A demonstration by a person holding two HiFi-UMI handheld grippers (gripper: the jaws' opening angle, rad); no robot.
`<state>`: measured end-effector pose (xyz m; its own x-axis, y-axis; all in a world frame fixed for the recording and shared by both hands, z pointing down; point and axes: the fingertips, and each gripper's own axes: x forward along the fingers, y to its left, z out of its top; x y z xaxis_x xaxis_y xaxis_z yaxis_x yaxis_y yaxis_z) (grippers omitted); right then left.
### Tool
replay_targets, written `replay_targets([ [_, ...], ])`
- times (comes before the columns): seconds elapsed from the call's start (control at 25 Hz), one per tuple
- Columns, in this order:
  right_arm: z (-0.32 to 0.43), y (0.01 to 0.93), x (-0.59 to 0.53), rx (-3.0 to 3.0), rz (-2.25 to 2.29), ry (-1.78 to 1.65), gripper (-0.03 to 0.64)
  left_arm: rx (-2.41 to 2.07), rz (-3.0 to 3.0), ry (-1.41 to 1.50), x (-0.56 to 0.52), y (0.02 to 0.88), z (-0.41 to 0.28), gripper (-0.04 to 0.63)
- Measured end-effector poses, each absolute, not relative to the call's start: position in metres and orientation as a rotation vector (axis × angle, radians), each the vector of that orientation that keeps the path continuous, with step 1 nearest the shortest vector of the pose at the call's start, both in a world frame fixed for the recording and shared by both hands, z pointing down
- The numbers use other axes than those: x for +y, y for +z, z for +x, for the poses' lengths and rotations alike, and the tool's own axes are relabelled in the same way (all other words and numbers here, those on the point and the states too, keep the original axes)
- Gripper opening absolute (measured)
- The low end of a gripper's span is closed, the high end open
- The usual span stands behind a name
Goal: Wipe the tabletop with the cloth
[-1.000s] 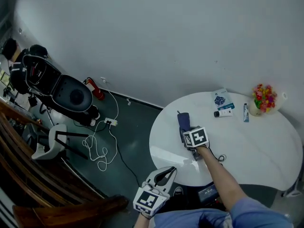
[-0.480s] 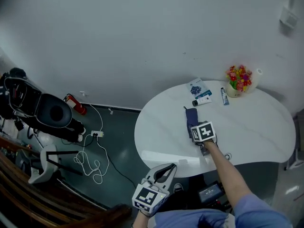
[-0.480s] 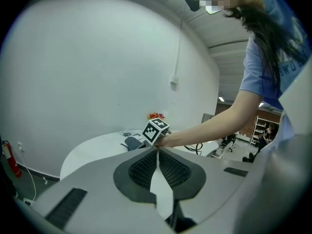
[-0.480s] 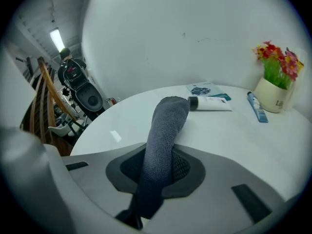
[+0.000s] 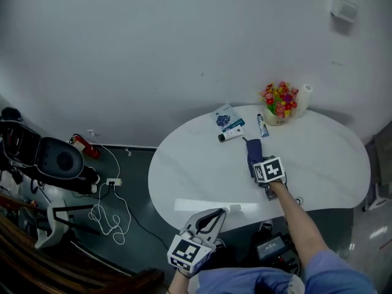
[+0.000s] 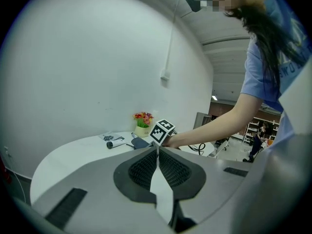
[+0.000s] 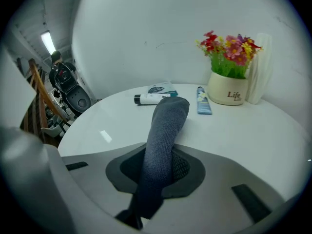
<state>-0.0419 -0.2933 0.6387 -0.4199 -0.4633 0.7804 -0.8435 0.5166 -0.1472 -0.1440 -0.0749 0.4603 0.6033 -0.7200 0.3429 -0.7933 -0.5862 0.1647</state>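
A dark blue cloth (image 5: 253, 153) (image 7: 163, 135) lies stretched on the white oval tabletop (image 5: 196, 176) (image 7: 112, 126). My right gripper (image 5: 258, 164) (image 7: 158, 172) is shut on the cloth's near end, low over the table's middle. The cloth's far end points toward the flower pot. My left gripper (image 5: 210, 220) (image 6: 157, 152) hangs below the table's front edge, off the table, its jaws shut with nothing between them. In the left gripper view I see the right gripper's marker cube (image 6: 161, 131) and the forearm over the table.
At the table's far side stand a pot of flowers (image 5: 278, 103) (image 7: 233, 79), a white roll (image 5: 304, 94), a blue tube (image 5: 261, 126) (image 7: 203, 101), a white tube (image 5: 229, 135) (image 7: 148, 99) and a leaflet (image 5: 223, 117). A treadmill (image 5: 55, 161) and cables (image 5: 101, 210) are on the floor at left.
The head camera has swung left, so the table now sits further right and lower in view. My right gripper keeps hold of the cloth and has slid it toward the table's middle. Left gripper unchanged.
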Motion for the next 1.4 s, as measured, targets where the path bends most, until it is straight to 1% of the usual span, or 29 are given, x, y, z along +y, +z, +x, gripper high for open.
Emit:
replay_targets([
  [0.16,0.028,0.637,-0.311,-2.045,1.067,0.683,0.067,-1.206,2.52,0.306,-0.104,0.459,-0.086,0.02],
  [0.44,0.173,0.64,-0.335,-1.974,1.159,0.704,0.067,-1.106,2.571,0.336,-0.136,0.458,0.023,0.02],
  [0.76,0.329,0.646,-0.348,-1.872,1.316,0.764,0.067,-1.01,2.614,0.349,-0.168,0.46,0.113,0.02],
  [1.04,0.445,0.645,-0.35,-1.761,1.473,0.799,0.067,-0.924,2.661,0.391,-0.182,0.457,0.161,0.02],
  [1.4,0.564,0.644,-0.329,-1.585,1.645,0.834,0.067,-0.916,2.646,0.43,-0.187,0.463,0.172,0.02],
])
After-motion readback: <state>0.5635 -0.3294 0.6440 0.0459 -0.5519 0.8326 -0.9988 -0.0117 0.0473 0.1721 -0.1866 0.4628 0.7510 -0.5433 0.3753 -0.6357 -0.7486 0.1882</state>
